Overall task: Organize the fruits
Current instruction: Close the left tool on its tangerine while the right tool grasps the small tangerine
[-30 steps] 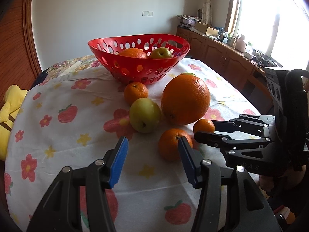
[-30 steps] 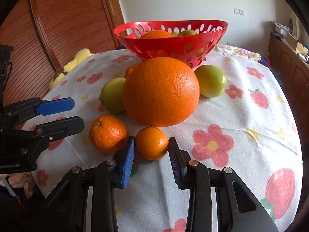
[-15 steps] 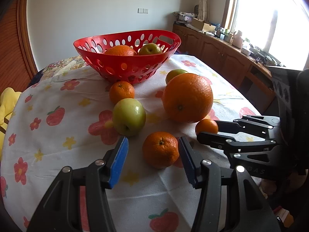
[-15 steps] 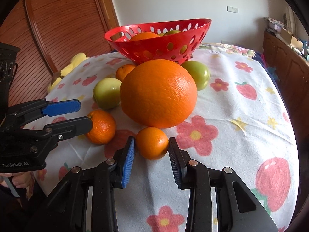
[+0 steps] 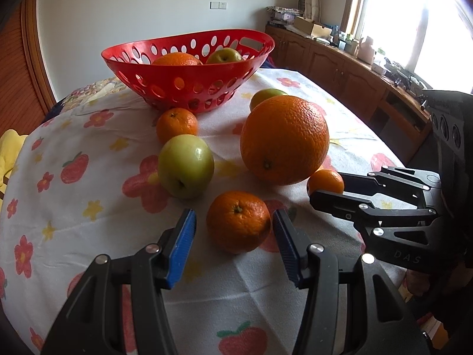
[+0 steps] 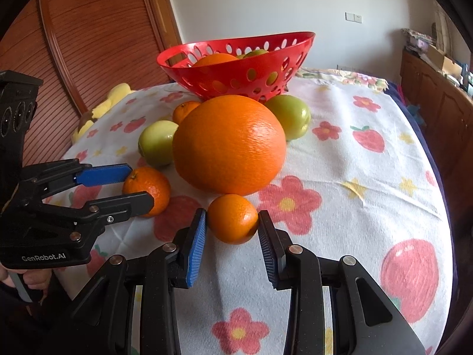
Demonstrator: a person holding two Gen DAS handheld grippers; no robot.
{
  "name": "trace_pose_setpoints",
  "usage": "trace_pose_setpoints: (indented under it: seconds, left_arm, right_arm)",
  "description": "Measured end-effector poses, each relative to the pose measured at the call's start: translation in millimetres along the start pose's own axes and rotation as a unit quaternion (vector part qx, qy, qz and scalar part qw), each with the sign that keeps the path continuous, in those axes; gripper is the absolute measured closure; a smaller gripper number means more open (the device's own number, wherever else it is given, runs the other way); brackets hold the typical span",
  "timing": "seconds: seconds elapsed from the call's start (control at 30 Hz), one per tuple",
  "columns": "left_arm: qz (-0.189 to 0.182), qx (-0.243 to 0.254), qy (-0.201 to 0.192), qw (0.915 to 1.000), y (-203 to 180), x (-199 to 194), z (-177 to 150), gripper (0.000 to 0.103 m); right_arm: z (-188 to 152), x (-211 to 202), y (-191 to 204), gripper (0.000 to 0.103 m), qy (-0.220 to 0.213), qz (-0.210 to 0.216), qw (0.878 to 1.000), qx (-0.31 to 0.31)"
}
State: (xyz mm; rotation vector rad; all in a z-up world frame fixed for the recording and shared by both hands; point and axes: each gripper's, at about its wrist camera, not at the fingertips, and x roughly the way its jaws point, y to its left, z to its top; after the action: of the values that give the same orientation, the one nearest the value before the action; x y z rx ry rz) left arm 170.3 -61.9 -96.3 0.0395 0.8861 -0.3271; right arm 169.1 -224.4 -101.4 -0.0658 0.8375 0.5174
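Right wrist view: both grippers at small oranges in front of the red basket [image 6: 236, 68].
Right gripper [image 6: 232, 236] is clamped on the smallest orange [image 6: 232, 219], nearest from the basket; lift straight up, clearing the big orange [image 6: 229, 145]; left gripper [image 5: 233, 236] is narrow, pads not pressing its mandarin [image 5: 238, 222]; centre it, then squeeze gently.

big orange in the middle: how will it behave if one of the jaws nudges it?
The big orange looks round, so it would probably roll rather than slide on the tablecloth. It seems heavy for these fruits, likely shoving the small mandarin beside it. Its pebbled rind should grip reasonably well.
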Motion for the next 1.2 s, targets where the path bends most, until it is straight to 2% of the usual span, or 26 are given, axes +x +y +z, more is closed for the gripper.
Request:
trace_pose_setpoints:
  seconds: [0.37,0.5,0.77,1.2]
  left_arm:
    - [-0.004,-0.002,0.015,0.9999,2,11,-2,0.049]
    - [-0.014,-0.001,0.012,0.9998,2,11,-2,0.057]
    - [-0.016,0.007,0.007,0.9998,1,6,-4,0.058]
    - [-0.014,0.000,-0.028,0.9995,11,-21,12,0.058]
  right_arm:
    - [-2,0,-3,0.068,-0.010,0.002,1.000,0.011]
    - [-2,0,-2,0.068,-0.011,0.000,1.000,0.009]
    - [-2,-1,-4,0.068,-0.012,0.003,1.000,0.011]
    - [-2,-2,-5,0.068,-0.013,-0.001,1.000,0.012]
